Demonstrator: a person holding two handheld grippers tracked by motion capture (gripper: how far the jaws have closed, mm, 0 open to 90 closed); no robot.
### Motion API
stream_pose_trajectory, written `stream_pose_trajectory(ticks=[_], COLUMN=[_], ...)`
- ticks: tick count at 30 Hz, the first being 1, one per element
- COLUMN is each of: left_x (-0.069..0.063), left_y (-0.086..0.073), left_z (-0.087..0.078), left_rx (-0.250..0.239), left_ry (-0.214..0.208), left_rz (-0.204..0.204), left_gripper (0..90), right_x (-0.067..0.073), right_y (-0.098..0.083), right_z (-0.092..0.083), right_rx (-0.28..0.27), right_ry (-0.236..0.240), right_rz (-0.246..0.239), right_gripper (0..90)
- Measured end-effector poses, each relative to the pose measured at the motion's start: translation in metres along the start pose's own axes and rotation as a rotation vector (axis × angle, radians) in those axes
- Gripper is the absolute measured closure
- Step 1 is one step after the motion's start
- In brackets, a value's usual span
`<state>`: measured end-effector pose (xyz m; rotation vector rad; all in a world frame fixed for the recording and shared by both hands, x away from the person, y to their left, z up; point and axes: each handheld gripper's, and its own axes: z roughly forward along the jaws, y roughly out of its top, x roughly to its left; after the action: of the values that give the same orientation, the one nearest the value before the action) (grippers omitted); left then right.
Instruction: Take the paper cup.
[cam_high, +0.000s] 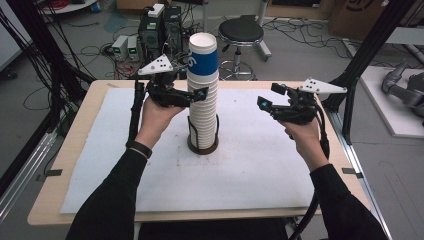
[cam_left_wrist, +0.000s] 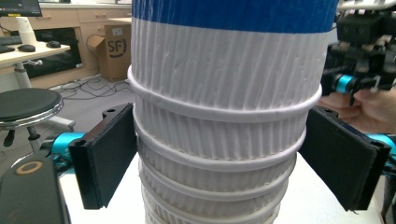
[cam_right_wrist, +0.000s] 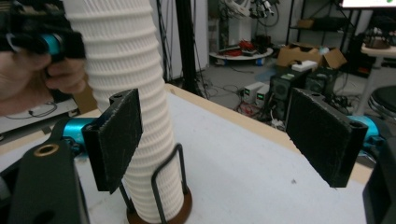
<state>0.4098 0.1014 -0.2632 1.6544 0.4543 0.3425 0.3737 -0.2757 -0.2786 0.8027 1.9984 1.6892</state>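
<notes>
- The stack of paper cups (cam_high: 203, 95) serves as the landmark; it stands upright in a wire holder (cam_high: 202, 136) with a round brown base, near the middle of the white mat (cam_high: 250, 175) on the table.
- The left gripper (cam_high: 199, 95) is at the stack's upper part, just below the blue-banded top cup (cam_high: 203, 55). In the left gripper view its jaws straddle the ribbed cups (cam_left_wrist: 224, 140), one pad on each side; whether they press or merely bracket the rims I cannot tell.
- The right gripper (cam_high: 272, 97) hovers to the right of the stack, apart from it, jaws spread wide and holding nothing.
- Judged step: gripping the upper cups to lift or separate them. The next move likely calls for a firm squeeze under a rim and a straight upward pull, lest the stack lean.
- Writing: white marks on the blue band are too partial to read.
- Farther off, beyond the stack in the left gripper view, a cardboard box (cam_left_wrist: 114, 49) bears "SF".
</notes>
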Motion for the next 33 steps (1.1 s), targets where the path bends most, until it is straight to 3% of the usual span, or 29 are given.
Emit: stream_pose_trajectory(ticks=[21,33], left_x=[0.000,0.000], left_y=[0.003,0.003], left_z=[0.000,0.000], left_rx=[0.020,0.025], left_ry=[0.002,0.002], left_rz=[0.005,0.007], left_gripper=[13.2,13.3], right_x=[0.032,0.051], right_y=[0.097,0.131], right_z=[0.044,0.072], right_rx=[-0.053,-0.033], right_ry=[0.125,0.189], right_rz=[-0.092,-0.100], right_gripper=[19.5,19.4])
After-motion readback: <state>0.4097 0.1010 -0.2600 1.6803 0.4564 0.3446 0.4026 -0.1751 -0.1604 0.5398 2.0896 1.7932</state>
